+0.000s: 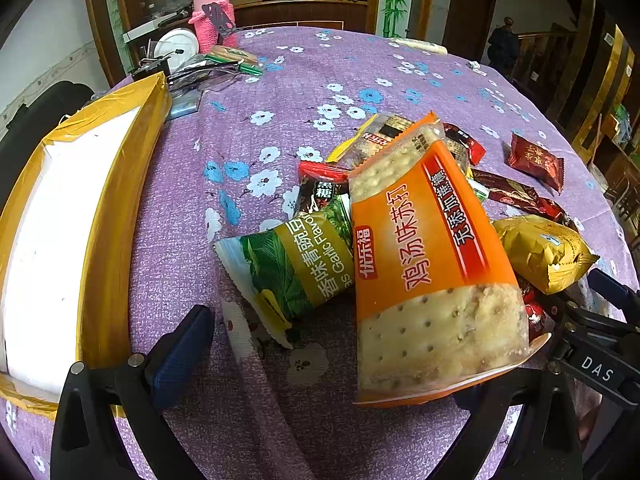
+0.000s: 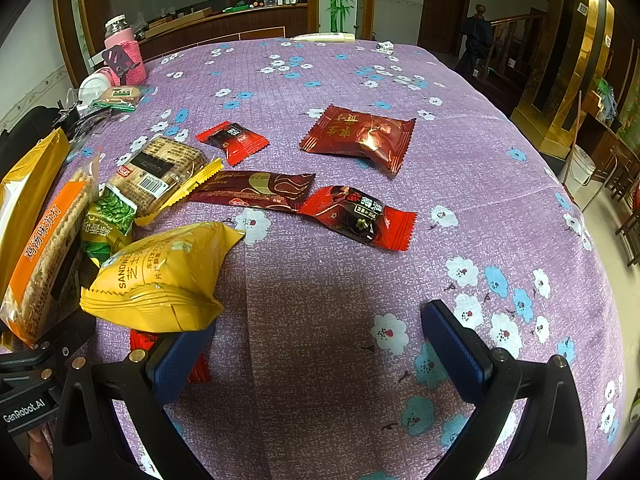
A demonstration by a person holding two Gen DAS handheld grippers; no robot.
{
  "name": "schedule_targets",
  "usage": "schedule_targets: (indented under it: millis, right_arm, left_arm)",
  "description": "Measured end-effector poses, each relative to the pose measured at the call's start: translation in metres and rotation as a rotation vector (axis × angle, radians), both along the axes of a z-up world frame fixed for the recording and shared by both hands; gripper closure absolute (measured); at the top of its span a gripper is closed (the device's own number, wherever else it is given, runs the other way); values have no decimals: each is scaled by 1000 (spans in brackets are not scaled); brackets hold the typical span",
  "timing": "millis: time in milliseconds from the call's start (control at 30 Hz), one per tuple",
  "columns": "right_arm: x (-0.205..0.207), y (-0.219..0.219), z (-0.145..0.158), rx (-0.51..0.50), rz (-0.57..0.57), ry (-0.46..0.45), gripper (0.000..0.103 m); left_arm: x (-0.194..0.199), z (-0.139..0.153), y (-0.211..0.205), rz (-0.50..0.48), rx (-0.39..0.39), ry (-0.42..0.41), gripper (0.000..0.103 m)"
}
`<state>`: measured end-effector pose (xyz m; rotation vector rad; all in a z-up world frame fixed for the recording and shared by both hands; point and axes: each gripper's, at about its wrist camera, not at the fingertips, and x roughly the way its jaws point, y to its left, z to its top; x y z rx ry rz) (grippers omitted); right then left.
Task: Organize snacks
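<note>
The left gripper (image 1: pixel 324 360) was seen with its blue-padded fingers spread wide apart, and the orange plastic packet of soda crackers (image 1: pixel 432 272) lay tilted between them, its lower end over the right-hand finger; no firm clamp on it could be made out. Beside it lay the green-and-yellow bag of garlic peas (image 1: pixel 296 268), touching the cracker packet, and the yellow-taped white foam box (image 1: pixel 100 220) stood to the left on the purple flowered tablecloth (image 1: pixel 320 72). The right gripper (image 2: pixel 316 344) was likewise held agape over bare cloth, clasping nothing, with the puffed yellow sandwich-biscuit pouch (image 2: pixel 164 276) resting against its left finger. The step was judged to be the lifting of the cracker packet toward the box. It would best be closed upon across its narrow width, gently, since the crackers would break under pressure, and raised clear so that the peas were not dragged along.
</note>
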<state>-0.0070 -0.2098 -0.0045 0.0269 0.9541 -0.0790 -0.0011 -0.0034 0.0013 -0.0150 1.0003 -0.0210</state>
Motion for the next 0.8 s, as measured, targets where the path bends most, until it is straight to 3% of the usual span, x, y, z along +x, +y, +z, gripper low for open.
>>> schedule_targets:
  millis: [500, 633, 800]
  right_arm:
    - [-16, 2, 3, 7, 94, 70, 0]
    - [-27, -4, 10, 69, 158, 76, 0]
    - [-41, -22, 43, 163, 168, -6, 0]
  left_arm:
    - [-8, 9, 5, -83, -108, -58, 1]
    - [-17, 21, 10, -99, -140, -133, 1]
    - [-30, 35, 14, -114, -152, -231, 1]
